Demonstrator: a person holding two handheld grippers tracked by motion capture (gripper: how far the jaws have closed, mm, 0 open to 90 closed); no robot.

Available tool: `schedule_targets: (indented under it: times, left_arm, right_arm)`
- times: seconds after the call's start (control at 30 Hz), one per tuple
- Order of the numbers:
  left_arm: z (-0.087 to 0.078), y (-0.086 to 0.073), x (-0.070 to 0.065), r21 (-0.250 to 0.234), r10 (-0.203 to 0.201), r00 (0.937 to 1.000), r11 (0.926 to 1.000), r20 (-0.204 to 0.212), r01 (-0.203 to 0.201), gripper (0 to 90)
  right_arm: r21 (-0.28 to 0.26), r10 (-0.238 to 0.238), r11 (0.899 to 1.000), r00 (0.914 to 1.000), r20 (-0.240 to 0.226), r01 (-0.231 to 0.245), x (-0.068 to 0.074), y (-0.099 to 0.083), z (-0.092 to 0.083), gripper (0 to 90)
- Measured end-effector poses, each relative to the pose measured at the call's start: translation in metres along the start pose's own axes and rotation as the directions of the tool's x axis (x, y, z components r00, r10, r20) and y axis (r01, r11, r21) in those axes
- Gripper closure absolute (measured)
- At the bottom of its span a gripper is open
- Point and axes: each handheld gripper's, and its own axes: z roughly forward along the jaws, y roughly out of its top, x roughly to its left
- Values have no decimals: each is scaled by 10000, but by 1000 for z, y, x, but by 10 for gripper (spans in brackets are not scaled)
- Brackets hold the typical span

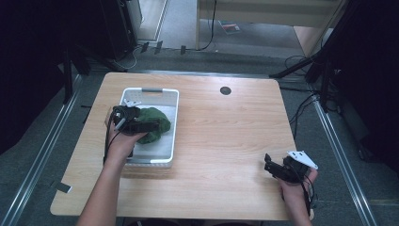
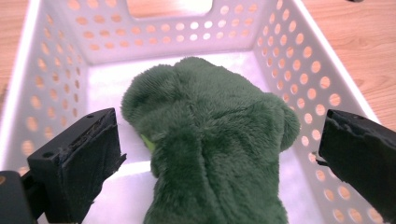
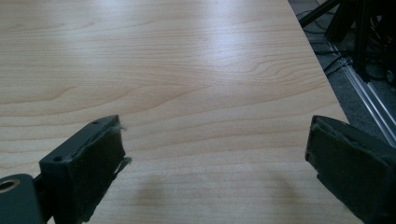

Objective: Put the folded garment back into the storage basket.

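A dark green plush toy [image 1: 156, 121] lies inside a white perforated basket [image 1: 175, 123] on the left half of the wooden table. My left gripper [image 1: 148, 127] hovers over the basket, just above the toy. In the left gripper view the plush toy [image 2: 210, 140] sits between the two black jaws of my left gripper [image 2: 217, 156], with a gap on each side, so it is open. The basket's wall [image 2: 289, 60] rises around the toy. My right gripper [image 1: 268, 164] rests low near the table's front right corner. It stands open [image 3: 215, 163] over bare wood.
A small dark round grommet [image 1: 225, 90] sits in the tabletop at the back middle. The table's right edge [image 3: 327, 88] runs close beside my right gripper, with cables and metal rails [image 3: 369, 93] on the floor beyond. Dark stands [image 1: 324, 66] flank the table.
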Motion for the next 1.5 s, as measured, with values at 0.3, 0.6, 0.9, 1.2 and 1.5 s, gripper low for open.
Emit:
schedule_targets:
  times: [0.3, 0.6, 0.9, 1.2, 1.5]
  left_arm:
    - [-23, -7, 9, -306, -184, 9998, 9994, 44, 186, 0]
    - [-46, -22, 20, -790, -362, 9993, 9962, -23, 359, 0]
    - [-73, -39, 32, -1385, -370, 9991, 9898, -227, 335, 0]
    - [-92, -59, 45, -1801, -480, 9975, 9829, -516, 380, 0]
    - [-107, -84, 67, -2029, -872, 9932, 9767, -776, 699, 1]
  right_arm:
    - [-51, 37, 10000, 10000, 51, -37, -1, 0, -1, 49]
    - [-104, 92, 9999, 9999, 115, -91, -1, 0, -1, 48]
    - [-89, 111, 9999, 9998, 156, -110, 0, 0, -1, 48]
    - [-97, 102, 9999, 9998, 191, -100, 0, 0, -1, 48]
    - [-92, 134, 9999, 9996, 241, -132, 0, 0, -1, 48]
